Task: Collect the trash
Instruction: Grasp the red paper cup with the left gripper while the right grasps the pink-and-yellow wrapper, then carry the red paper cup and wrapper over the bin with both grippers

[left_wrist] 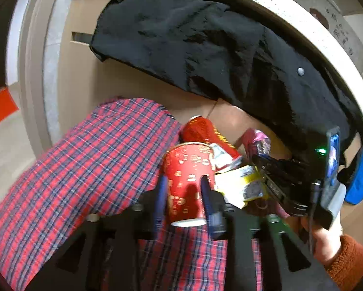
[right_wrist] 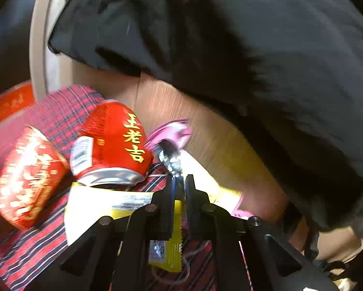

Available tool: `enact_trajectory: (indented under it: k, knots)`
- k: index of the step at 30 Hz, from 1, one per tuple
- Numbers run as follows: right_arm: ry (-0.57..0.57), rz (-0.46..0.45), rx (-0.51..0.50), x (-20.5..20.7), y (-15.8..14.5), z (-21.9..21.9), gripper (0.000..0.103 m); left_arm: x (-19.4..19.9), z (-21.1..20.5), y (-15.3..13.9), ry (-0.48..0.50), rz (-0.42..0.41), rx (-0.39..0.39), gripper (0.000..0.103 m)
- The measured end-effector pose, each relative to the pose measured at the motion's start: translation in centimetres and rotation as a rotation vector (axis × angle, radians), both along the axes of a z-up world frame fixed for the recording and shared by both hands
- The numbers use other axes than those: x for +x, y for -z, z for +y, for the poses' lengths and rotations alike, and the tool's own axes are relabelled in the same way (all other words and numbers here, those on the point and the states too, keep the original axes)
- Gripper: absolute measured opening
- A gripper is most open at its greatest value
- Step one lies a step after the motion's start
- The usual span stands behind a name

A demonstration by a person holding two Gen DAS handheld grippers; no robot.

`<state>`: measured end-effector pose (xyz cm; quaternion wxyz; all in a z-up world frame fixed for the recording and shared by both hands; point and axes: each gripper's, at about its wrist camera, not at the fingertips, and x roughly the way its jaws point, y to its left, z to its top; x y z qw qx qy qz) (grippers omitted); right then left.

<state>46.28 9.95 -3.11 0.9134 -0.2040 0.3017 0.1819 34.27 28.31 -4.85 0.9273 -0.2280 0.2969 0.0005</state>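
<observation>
A red paper cup (left_wrist: pixel 188 181) is straddled at six o'clock by the half-spread left gripper (left_wrist: pixel 185 181), while a yellow wrapper (right_wrist: pixel 174 218) is pinched flat in the right gripper (right_wrist: pixel 181 181) for collection beside a red can (right_wrist: pixel 113 145) at ten o'clock.

A tan bench (left_wrist: pixel 138 89) fills mid-frame. A black cloth (left_wrist: pixel 205 48) lies upper right on it. A plaid cloth (left_wrist: pixel 96 160) lies lower left.

Cup (left_wrist: pixel 188 177) on cloth (left_wrist: pixel 96 160), can (left_wrist: pixel 203 131) behind, wrapper (left_wrist: pixel 242 184) right of cup
</observation>
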Motion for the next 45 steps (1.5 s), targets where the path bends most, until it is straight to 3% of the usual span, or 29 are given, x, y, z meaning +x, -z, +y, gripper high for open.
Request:
enact_trajectory:
  k: [2,4,7,16,22,25,29,36,45]
  knots:
    - [-0.01,0.008,0.049,-1.1,-1.1,-1.4,0.005,0.1,0.1,0.0,0.034,-0.023,-0.062,0.053]
    - [-0.016,0.012,0.085,-2.3,-1.9,-2.8,0.005,0.4,-0.2,-0.1,0.054,-0.024,-0.083,0.059]
    - [-0.014,0.037,0.145,-4.1,-2.8,-5.5,0.005,1.2,-0.9,-0.2,0.053,-0.001,-0.049,0.062]
    - [0.004,0.079,0.232,-7.2,-2.8,-11.0,0.005,4.5,-2.3,1.0,-0.002,0.147,0.051,0.063]
    - [-0.004,0.113,0.299,-8.7,-2.0,-13.2,0.005,5.8,-2.4,1.8,-0.046,0.227,0.029,0.059]
    - [-0.01,0.125,0.319,-9.3,-1.9,-14.1,0.005,5.3,-2.4,1.5,-0.071,0.225,0.023,0.056]
    - [-0.015,0.122,0.329,-11.0,-2.0,-16.0,0.005,3.1,-4.2,-0.9,-0.074,0.158,0.058,0.055]
    - [0.008,0.077,0.391,-13.2,-3.9,-19.8,0.005,-2.3,-11.2,-6.5,-0.029,-0.014,0.179,0.055]
    - [0.022,-0.018,0.415,-16.8,-7.4,-24.0,0.005,-6.2,-19.0,-11.2,0.078,-0.123,0.221,0.055]
